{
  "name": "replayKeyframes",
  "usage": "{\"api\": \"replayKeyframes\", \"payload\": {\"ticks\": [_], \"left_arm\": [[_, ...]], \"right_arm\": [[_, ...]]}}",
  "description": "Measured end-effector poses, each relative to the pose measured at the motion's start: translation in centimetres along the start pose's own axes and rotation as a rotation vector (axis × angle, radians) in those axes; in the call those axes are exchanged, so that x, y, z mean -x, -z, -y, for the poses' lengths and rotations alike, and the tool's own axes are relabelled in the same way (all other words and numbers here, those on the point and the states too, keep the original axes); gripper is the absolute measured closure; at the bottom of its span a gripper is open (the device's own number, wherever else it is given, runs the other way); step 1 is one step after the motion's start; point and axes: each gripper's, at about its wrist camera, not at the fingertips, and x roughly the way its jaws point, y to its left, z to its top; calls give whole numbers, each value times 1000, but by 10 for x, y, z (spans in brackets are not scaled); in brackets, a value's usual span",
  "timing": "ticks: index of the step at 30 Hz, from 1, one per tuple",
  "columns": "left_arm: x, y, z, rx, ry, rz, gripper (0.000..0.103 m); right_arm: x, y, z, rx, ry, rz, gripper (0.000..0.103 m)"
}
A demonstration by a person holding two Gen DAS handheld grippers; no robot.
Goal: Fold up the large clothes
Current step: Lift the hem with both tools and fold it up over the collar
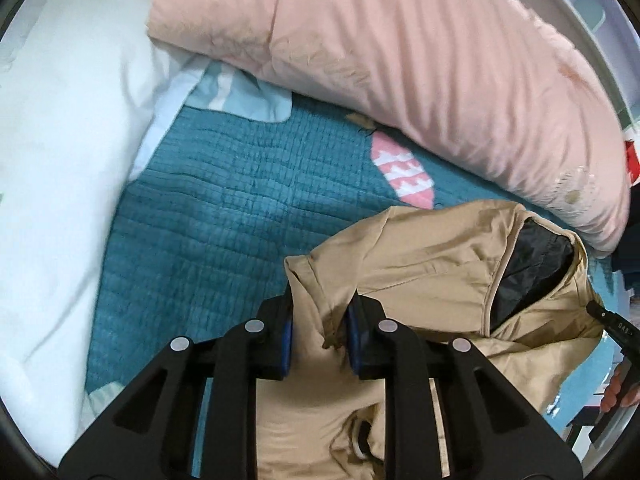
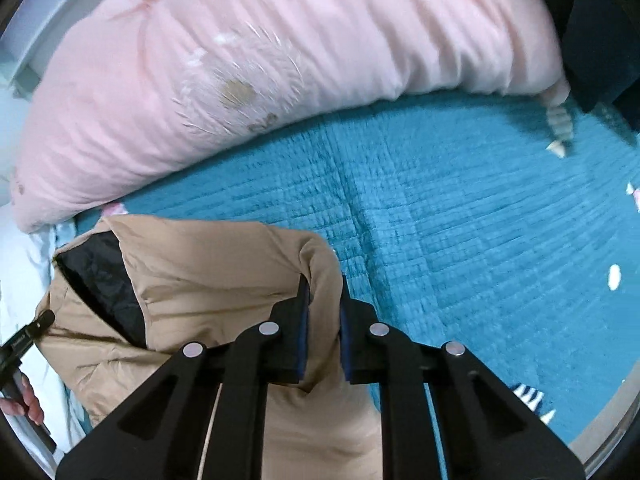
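**Cloth, plastic and a few metal pins**

We are looking at a tan jacket (image 1: pixel 420 264) of smooth woven cloth with a faint sheen, and its black lining (image 1: pixel 528 276) is showing a crinkled, slightly glossy finish. The teal bedspread (image 1: pixel 224 208) is looking like quilted cotton, matt and ridged with stitched squares. The pink duvet (image 2: pixel 320 48) is appearing soft, matt and creased, and the white pillow (image 1: pixel 60 152) is reading as plain smooth cloth. The left gripper (image 1: pixel 320 320) and right gripper (image 2: pixel 325 308) are showing matt black plastic fingers, blue rubbery pads and dull round metal pins.
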Motion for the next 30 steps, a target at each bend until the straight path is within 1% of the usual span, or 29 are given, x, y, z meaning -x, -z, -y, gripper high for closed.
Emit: {"api": "replayKeyframes", "payload": {"ticks": [2,4,8,13,15,17,21,25,27,28,30], "left_arm": [[20,8,2,-15,14,25,83],[39,17,7,-44,14,50,83],[75,43,10,-77,26,92,83],[117,86,10,-153,27,129,83],[128,105,9,-177,32,129,83],[137,124,5,-197,36,131,83],[149,165,-9,-216,55,117,83],[149,210,-22,-238,49,81,82],[141,238,-28,-249,41,37,82],[135,252,-31,-257,29,15,81],[123,274,-35,-264,13,-27,80]], "right_arm": [[17,3,1,17,-1,24,92],[42,13,-1,31,-9,55,92],[77,37,-3,54,-14,98,92],[123,82,2,83,-32,148,92],[141,106,4,100,-32,173,92],[151,124,8,108,-37,186,92],[167,166,17,133,-34,198,92],[168,208,25,177,-17,182,92],[162,232,26,210,5,159,92],[154,250,26,238,28,129,92],[137,275,28,276,58,73,92]]}}
